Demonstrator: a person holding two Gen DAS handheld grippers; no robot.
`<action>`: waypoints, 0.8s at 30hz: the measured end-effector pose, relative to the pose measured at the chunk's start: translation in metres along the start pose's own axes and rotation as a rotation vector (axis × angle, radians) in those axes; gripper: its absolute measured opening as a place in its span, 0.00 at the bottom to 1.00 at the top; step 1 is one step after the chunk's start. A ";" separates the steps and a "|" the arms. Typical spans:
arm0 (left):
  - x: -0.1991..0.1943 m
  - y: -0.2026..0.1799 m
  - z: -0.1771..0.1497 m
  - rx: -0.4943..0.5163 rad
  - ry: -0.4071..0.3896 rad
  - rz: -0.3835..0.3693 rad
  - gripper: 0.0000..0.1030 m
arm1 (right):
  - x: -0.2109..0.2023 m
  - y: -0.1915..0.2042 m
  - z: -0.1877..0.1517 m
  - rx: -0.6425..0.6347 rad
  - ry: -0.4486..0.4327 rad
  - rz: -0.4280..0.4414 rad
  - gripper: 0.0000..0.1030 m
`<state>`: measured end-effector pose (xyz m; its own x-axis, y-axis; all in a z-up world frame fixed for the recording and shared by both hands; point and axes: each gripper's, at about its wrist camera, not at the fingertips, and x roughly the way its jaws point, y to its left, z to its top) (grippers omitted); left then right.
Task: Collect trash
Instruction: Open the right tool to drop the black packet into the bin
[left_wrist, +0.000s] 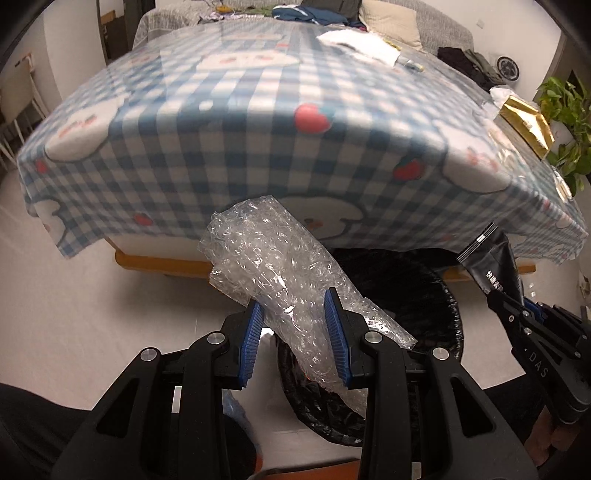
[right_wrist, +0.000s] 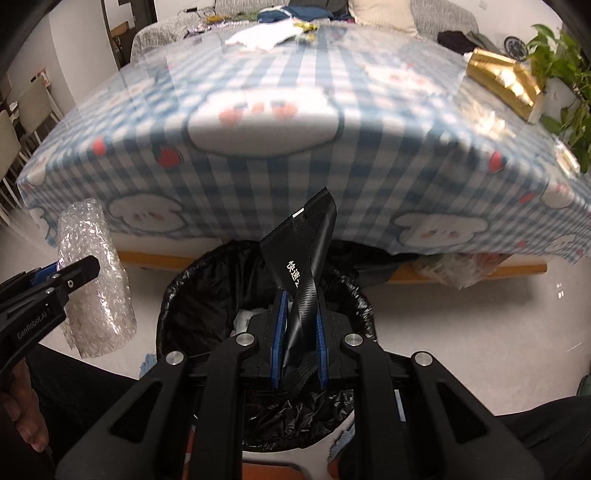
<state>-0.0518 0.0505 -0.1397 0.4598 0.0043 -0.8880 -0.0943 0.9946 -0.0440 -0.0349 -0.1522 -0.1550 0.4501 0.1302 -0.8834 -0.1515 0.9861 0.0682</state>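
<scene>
My left gripper (left_wrist: 295, 306) is shut on a crumpled roll of clear bubble wrap (left_wrist: 273, 266) and holds it above the left rim of a bin lined with a black bag (left_wrist: 436, 295). The bubble wrap also shows at the left of the right wrist view (right_wrist: 92, 273). My right gripper (right_wrist: 300, 299) is shut on a twisted black plastic pouch with white print (right_wrist: 303, 258), held over the open bin (right_wrist: 184, 295). The pouch also shows at the right of the left wrist view (left_wrist: 495, 266).
A table with a blue checked cloth (left_wrist: 236, 122) stands just behind the bin. On it lie white paper (left_wrist: 362, 44), a gold foil wrapper (left_wrist: 524, 122) and small wrappers. A plant (right_wrist: 565, 85) stands at the right; chairs (right_wrist: 22, 122) at the left.
</scene>
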 end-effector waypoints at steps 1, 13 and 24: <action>0.004 0.002 -0.001 0.000 0.003 0.003 0.32 | 0.004 0.001 -0.001 -0.002 0.007 0.003 0.14; 0.041 0.022 -0.006 -0.002 0.031 0.043 0.32 | 0.049 0.026 -0.006 -0.059 0.075 0.003 0.14; 0.060 0.036 -0.008 -0.004 0.067 0.057 0.32 | 0.071 0.038 0.000 -0.085 0.102 0.007 0.38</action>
<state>-0.0345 0.0853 -0.1978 0.3935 0.0540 -0.9178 -0.1226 0.9924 0.0058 -0.0082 -0.1052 -0.2154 0.3574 0.1216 -0.9260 -0.2300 0.9724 0.0389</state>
